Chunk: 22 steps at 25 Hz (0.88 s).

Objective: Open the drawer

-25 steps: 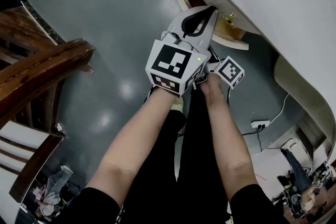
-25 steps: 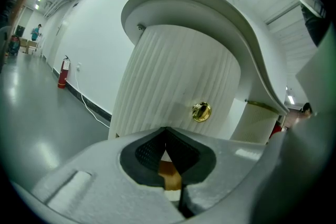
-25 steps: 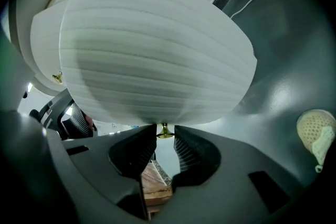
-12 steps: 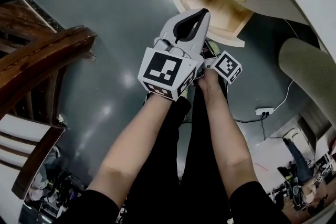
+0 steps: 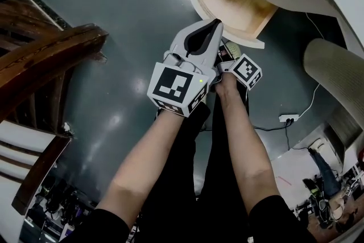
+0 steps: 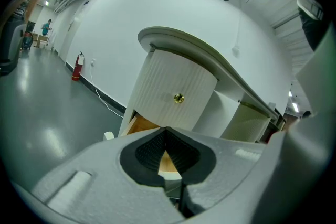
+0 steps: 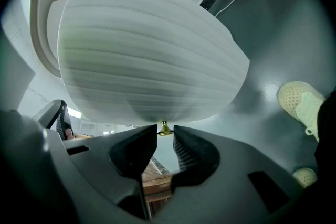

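Note:
The white ribbed cabinet's lower drawer (image 5: 230,3) stands pulled out, its wooden inside showing. Above it a shut drawer carries a brass knob (image 6: 179,97). My left gripper (image 5: 214,23) hangs just in front of the open drawer's front edge, shut with nothing between its jaws. My right gripper (image 7: 165,131) lies under the left one, so the head view shows only its marker cube (image 5: 247,71). Its jaws have just been closing. The open drawer's small brass knob (image 7: 164,128) sits between their tips, touched on both sides, below the ribbed drawer front (image 7: 152,55).
Dark wooden furniture (image 5: 45,60) fills the left side of the grey floor. A power strip (image 5: 286,118) with its cable lies at the right, next to a rounded ribbed piece (image 5: 333,77). The person's shoe (image 7: 299,105) is close under the drawer.
The drawer stands further out of the cabinet and shows more of its wooden inside. Both grippers have drawn back from the cabinet with it.

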Tool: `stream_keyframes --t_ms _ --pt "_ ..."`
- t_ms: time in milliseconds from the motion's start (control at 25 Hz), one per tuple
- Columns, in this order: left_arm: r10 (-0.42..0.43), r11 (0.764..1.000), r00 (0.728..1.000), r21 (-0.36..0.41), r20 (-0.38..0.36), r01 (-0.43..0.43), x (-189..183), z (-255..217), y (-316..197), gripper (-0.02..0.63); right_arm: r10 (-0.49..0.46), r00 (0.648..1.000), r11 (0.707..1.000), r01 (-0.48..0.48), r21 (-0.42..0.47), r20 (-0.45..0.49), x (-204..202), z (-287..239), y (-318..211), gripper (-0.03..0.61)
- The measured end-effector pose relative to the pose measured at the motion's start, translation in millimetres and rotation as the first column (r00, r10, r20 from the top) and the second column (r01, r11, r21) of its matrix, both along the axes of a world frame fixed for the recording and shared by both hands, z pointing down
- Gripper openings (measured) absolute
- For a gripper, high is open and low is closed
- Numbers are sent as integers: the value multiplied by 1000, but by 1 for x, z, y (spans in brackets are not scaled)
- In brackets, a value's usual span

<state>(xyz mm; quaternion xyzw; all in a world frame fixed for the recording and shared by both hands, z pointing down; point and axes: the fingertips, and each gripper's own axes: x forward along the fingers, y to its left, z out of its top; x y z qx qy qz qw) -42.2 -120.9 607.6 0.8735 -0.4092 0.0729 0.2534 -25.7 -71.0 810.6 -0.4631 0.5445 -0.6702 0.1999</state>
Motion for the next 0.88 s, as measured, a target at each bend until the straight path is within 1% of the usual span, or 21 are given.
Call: stream_keyframes --t_ms 80,120,160,240,320,480,680,880 --pt "1 1000 1000 -1 3 -1 -2 -3 4 9 -7 1000 1000 7 -3 2 -3 -2 6 94" --pt "2 1000 1000 -2 5 -2 -2 -4 7 9 -21 1000 1000 21 -9 -3 -6 -1 10 74" --pt "3 1000 1000 -3 5 -3 -2 -5 9 9 -40 999 999 40 -19 -11 -10 0 16 19" --pt "6 1000 1000 -5 6 -6 -2 -7 13 9 -61 998 997 61 -38 -13 -15 3 29 18" --pt "8 1000 1000 -5 10 -8 -3 -9 17 9 -54 999 998 53 -44 0 -15 2 38 18" --pt "12 1000 1000 -10 19 -12 -5 -18 27 9 -75 997 997 75 -22 -9 -9 -17 48 18" --pt "34 999 999 -9 21 -34 -2 -47 41 9 -167 983 984 171 41 -74 -7 -73 56 18" --pt "66 998 998 -2 21 -66 3 -100 64 9 -255 950 954 278 111 -180 2 -155 69 18"
